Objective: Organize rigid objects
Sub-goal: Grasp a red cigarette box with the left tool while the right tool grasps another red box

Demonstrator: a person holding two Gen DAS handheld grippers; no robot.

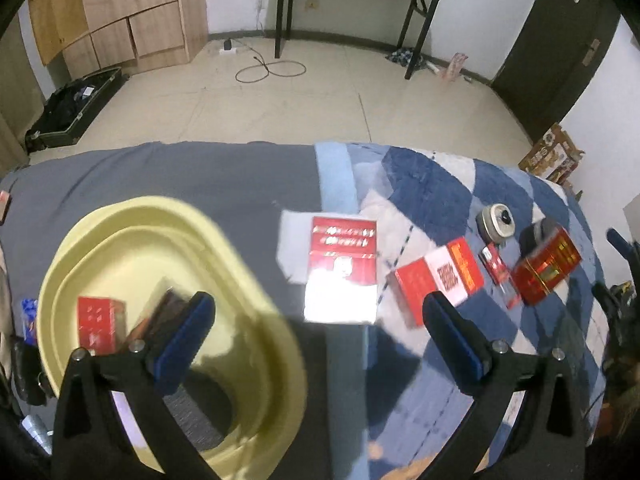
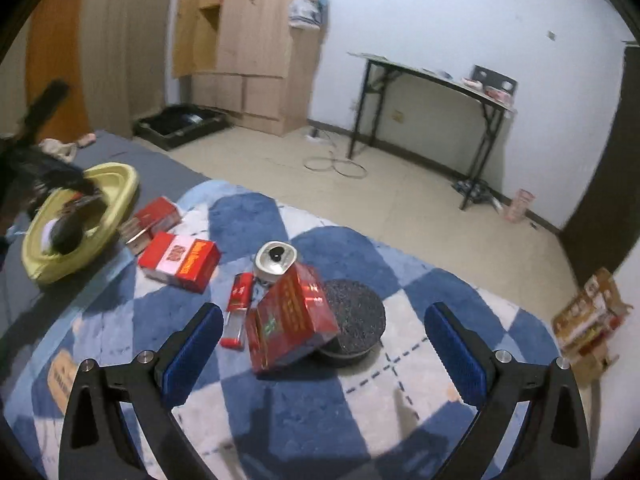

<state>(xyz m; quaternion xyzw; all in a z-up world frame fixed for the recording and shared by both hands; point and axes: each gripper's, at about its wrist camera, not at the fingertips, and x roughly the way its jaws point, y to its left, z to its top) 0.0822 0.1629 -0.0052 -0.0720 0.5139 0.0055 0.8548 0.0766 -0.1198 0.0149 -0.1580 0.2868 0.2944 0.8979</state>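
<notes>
While the left gripper [image 1: 316,332] hung wide open and empty over the yellow basin [image 1: 256,272], the right gripper [image 2: 322,344], equally agape, needed to straddle squarely the tilted red box [image 2: 292,320] leaning on the near black round tin [image 2: 360,320].

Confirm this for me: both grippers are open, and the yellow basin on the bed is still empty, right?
Not quite. Both grippers, left and right, are open, but the yellow basin is not empty: the left wrist view shows a red box lying inside it, with a darker item beside it.

Both grippers: black angular arms, blue ribbed pads [image 2: 196,350], silver screws [image 1: 500,346].
</notes>
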